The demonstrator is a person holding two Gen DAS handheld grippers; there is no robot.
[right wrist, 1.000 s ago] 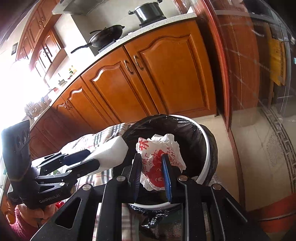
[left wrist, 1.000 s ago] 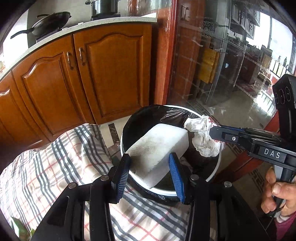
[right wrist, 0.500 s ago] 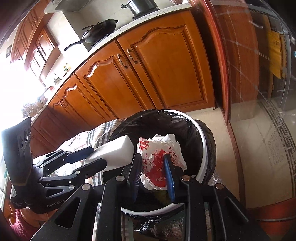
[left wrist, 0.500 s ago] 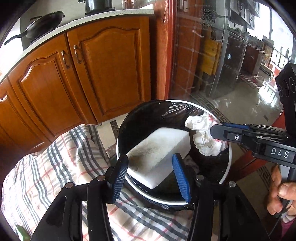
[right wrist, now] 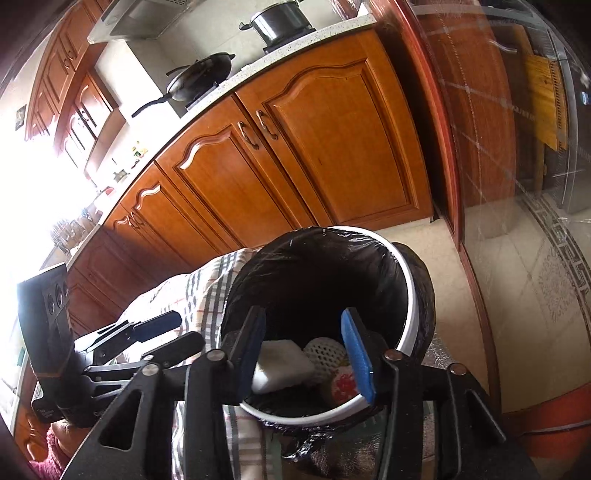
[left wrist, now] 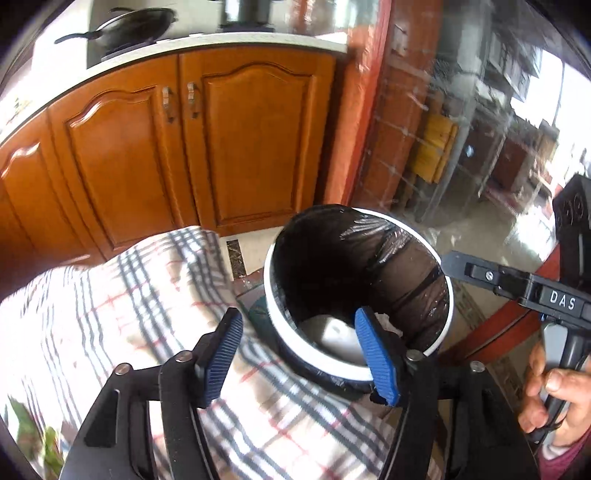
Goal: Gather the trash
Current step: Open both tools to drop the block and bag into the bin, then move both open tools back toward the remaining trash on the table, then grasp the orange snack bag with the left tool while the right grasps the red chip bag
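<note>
Left gripper: its two blue fingers are wide apart and hold nothing. It hangs just over the near edge of the bin, at about 6 o'clock of the rim.
Right gripper: its blue fingers are wide apart too, with nothing between them. It hangs over the near rim of the same bin.
White block: a white foam piece lies down at the bottom of the bin, on the 7 o'clock side in the right view. It shows as a pale shape in the left view as well.
Net wrap: a white net thing sits next to the block, touching it, at about 5 o'clock of the bin floor.
Red and white paper: a crumpled bit lies just under the net wrap, close to the near wall.
Bin: a round white bin with a black bag inside. It stands on the floor, pressed against the checked cloth.
Checked cloth: it hangs down at 9 o'clock of the bin and touches its side.
Cupboards: brown wood doors stand behind, at 12 o'clock. A pan and a pot sit on top, well apart from the bin.
What could go wrong: I think a finger could catch the thin black bag when it goes up and pull it off the rim. A bump on the rim could tip the bin, and the trash would fall out. The two tools are near each other, so they could knock together. A finger could also snag the cloth.
</note>
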